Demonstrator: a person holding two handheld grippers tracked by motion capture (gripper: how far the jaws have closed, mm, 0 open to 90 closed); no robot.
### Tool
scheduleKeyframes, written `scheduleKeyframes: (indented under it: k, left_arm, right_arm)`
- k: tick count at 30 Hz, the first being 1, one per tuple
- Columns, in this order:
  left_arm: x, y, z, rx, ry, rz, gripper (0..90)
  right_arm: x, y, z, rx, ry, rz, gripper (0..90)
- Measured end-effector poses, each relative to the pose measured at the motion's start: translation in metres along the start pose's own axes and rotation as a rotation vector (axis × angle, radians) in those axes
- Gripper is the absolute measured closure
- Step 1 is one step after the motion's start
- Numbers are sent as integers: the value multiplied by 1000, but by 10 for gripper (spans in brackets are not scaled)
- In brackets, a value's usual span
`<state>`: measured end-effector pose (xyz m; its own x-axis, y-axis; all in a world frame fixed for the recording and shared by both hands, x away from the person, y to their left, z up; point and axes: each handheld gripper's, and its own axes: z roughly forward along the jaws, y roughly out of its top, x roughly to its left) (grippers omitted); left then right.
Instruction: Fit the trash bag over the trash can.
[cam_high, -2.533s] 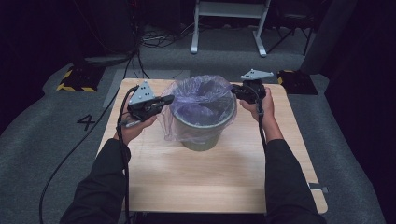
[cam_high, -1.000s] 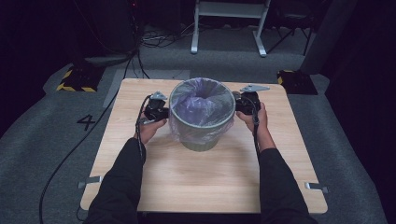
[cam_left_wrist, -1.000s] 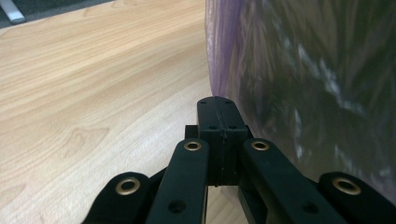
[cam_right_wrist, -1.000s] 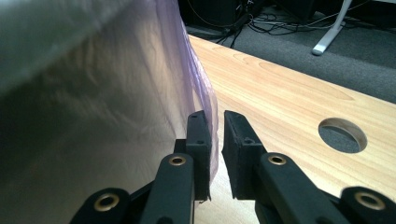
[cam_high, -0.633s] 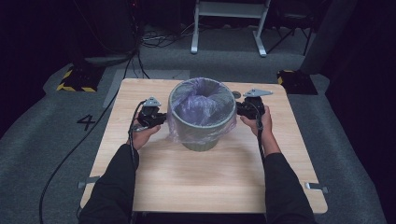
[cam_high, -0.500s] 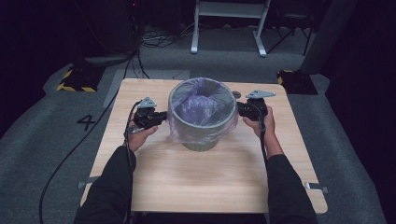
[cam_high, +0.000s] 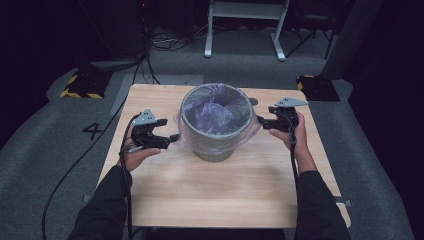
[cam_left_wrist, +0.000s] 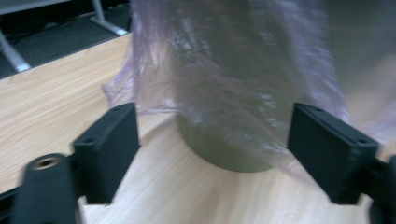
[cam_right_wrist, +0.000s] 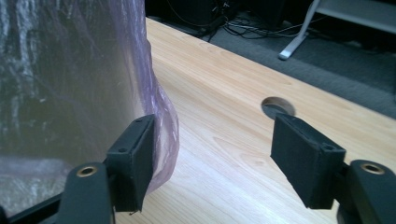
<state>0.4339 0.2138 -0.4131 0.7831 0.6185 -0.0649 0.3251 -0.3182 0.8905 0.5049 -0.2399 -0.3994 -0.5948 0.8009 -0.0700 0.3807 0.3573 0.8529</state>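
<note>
A grey-green bin (cam_high: 216, 142) stands mid-table, lined with a thin purple bag (cam_high: 215, 107) whose edge is folded down over the rim. My left gripper (cam_high: 172, 138) is just left of the bin. Its jaws have just been opening and stand wide, pressing on nothing. In the left gripper view (cam_left_wrist: 212, 135) the bag's loose skirt (cam_left_wrist: 224, 70) hangs beyond them. My right gripper (cam_high: 260, 121) is at the bin's right side and has also just been opening. In the right gripper view (cam_right_wrist: 212, 154) the bag's edge (cam_right_wrist: 161, 116) hangs beside one pad, with bare table in the gap.
The wooden table (cam_high: 220, 195) has bare room in front of the bin and a round hole (cam_high: 252, 101) behind it on the right. Cables trail from both grippers. Dark floor, a yellow-striped block (cam_high: 80, 85) and a stand's legs (cam_high: 245, 30) lie beyond.
Both grippers were shut at the bag's edge by the rim. They have let go and drawn outward from the bin, the left one farther. The bag now hangs loose.
</note>
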Motion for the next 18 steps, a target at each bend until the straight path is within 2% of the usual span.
scheduleKeyframes:
  k: [2,4,6,8,12,15,17,18]
  left_arm:
    - [-10,1,-2,12,-50,12,155]
    - [-18,0,-4,21,-84,28,154]
    - [-29,-2,-6,31,-110,62,154]
    - [-37,-4,-6,42,-111,80,154]
    - [-46,-4,-3,25,-130,92,155]
    - [-51,-4,4,28,-123,102,156]
    - [-52,-3,7,31,-121,106,168]
    - [-52,-3,9,35,-100,113,187]
  right_arm:
    - [0,1,-6,3,-18,-29,317]
    - [1,1,-11,4,-10,-41,320]
    - [1,0,-17,-10,5,-45,317]
    - [1,-1,-23,-20,9,-52,311]
    - [7,-3,-34,-29,62,-72,256]
    - [19,-5,-43,-42,115,-115,227]
    - [29,-7,-49,-61,172,-154,219]
    - [33,-8,-51,-65,180,-164,215]
